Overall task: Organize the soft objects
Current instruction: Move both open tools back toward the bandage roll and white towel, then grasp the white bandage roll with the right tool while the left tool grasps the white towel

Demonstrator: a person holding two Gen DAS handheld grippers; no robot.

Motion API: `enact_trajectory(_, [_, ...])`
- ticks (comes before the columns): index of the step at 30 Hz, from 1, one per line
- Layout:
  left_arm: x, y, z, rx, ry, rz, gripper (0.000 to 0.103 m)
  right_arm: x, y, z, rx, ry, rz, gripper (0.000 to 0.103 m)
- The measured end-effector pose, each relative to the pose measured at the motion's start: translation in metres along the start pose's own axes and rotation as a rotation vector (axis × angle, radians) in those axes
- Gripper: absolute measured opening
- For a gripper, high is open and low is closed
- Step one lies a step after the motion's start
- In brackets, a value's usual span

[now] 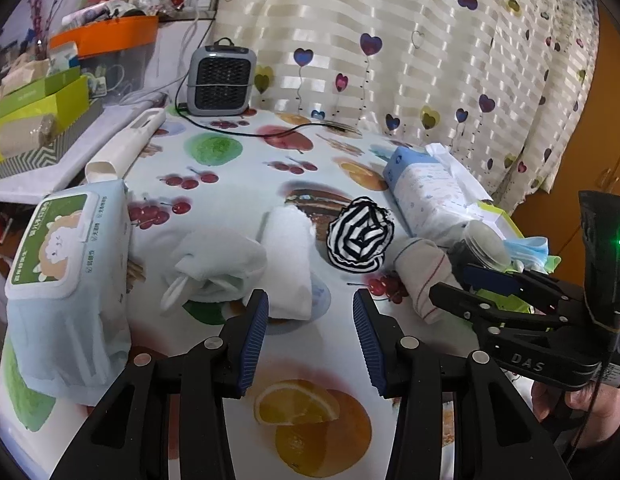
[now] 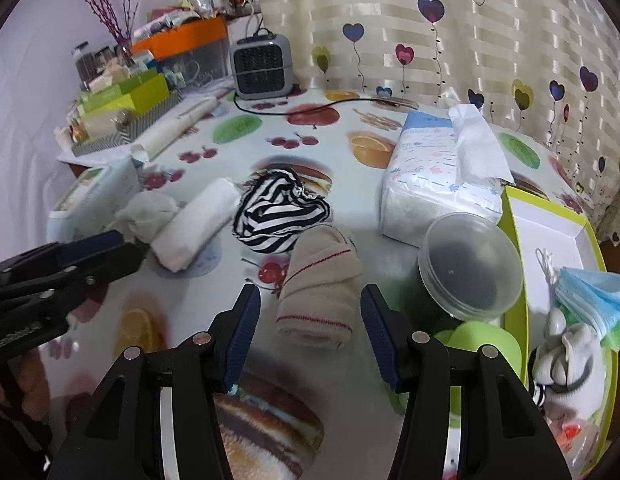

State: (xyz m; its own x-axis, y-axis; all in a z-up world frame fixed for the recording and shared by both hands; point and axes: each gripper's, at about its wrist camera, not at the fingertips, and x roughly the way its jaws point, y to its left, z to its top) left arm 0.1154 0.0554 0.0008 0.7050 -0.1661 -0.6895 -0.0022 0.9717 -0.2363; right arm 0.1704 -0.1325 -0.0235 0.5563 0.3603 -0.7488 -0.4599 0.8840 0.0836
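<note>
- Landmark: the black-and-white striped bundle, crumpled mid-table on the fruit-print cloth.
- Far to its left lies a wet-wipe pack, tilted off the table edge.
- Nearer on that side sits a pale blue-white cloth, loosely bunched, touching a white rolled towel; the towel's long axis runs from the near table edge away toward the curtain.
- The left gripper stands spread and empty, its left pad just in front of the towel's near end.
- Just right of the bundle lies a cream rolled cloth with red stripes, long axis running near-to-far and leaning slightly left at the far end.
- The right gripper is spread with that roll's near end between its pads, not yet pinched.
- Farther right, a green box already holds a blue mask and a white sock-like piece.
- My reading: the sorting is partly done; four soft pieces remain on the table.
</note>
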Motion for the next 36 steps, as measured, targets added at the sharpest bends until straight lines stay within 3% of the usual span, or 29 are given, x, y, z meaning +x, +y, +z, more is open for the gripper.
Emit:
enact_trajectory(17, [0.009, 0.013, 0.01, -0.002, -0.009, 0.034, 0.047, 0.032, 0.017, 0.007, -0.096, 0.041, -0.156, 0.053])
enact_trajectory(18, [0.009, 0.014, 0.012, -0.001, -0.014, 0.043, 0.047, 0.032, 0.018, 0.007, -0.097, 0.042, -0.155, 0.046])
enact_trajectory(26, [0.009, 0.025, 0.027, 0.02, -0.066, 0.176, 0.047, 0.026, 0.015, 0.004, -0.065, 0.02, -0.068, 0.044])
enact_trajectory(31, [0.004, 0.024, 0.031, 0.035, -0.094, 0.171, 0.052, 0.016, 0.016, 0.001, -0.055, 0.0, -0.021, 0.044])
enact_trajectory(36, [0.023, 0.027, 0.03, 0.043, -0.029, 0.222, 0.053, 0.009, 0.018, 0.0, -0.052, -0.015, 0.004, 0.044])
